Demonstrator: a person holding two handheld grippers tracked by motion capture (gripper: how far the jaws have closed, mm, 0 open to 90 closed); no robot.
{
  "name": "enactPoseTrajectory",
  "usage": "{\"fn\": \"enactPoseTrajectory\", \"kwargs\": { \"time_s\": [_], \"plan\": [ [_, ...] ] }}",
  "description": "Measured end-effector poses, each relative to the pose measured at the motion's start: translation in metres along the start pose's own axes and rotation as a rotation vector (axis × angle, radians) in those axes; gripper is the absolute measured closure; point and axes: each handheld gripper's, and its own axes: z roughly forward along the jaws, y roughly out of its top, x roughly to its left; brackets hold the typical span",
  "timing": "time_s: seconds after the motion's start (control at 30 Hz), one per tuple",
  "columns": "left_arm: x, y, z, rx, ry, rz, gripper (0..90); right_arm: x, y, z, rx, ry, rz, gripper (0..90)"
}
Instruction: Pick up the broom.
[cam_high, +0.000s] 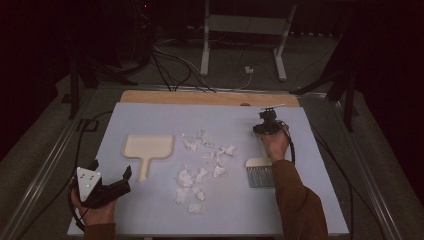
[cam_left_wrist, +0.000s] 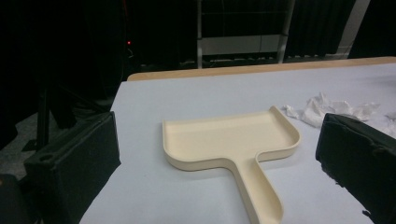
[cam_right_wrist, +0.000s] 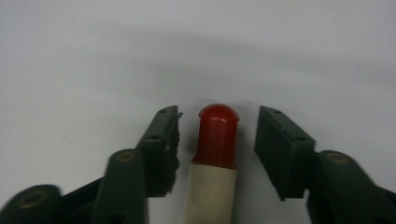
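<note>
Brush handle: a cream handle with a rounded red tip (cam_right_wrist: 217, 133) lies flat on the tabletop, straight between the two black jaws of your right tool, in the right gripper view.
Brush head: in the high view the brush (cam_high: 260, 172), pale at the top with grey bristles below, rests on the right half of the tabletop, beside your right forearm.
Right tool: your right tool (cam_high: 267, 125) points down at the tabletop, past the far end of the brush. Its jaws stand a little apart from the handle, a gap showing on each side, so the pads do not press on it.
Left tool: your left tool (cam_high: 107, 187) sits at the near left corner of the tabletop, jaws wide apart and holding nothing, aimed at the dustpan.
Dustpan: a cream dustpan (cam_left_wrist: 231, 142) lies flat on the left half of the tabletop, its handle pointing toward you.
Paper scraps: crumpled white paper scraps (cam_high: 202, 167) are scattered mid-tabletop, between the dustpan and the brush.
Tabletop: a pale blue-grey tabletop (cam_high: 150, 210) with a wooden strip along its far edge.
</note>
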Motion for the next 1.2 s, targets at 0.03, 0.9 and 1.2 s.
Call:
{"fn": "enactPoseTrajectory", "kwargs": {
  "time_s": [0.03,0.9,1.2],
  "plan": [
    [0.000,0.000,0.000,0.000,0.000,0.001,0.5,0.001,0.000,0.000,0.008,0.001,0.007,54.5],
    [-0.052,0.025,0.000,-0.037,-0.083,0.069,0.5,0.012,-0.004,-0.067,-0.227,0.052,0.001,70.4],
    [-0.110,0.045,0.025,0.018,-0.238,0.084,0.5,0.023,-0.013,-0.118,-0.368,0.109,-0.071,70.6]
  ]
}}
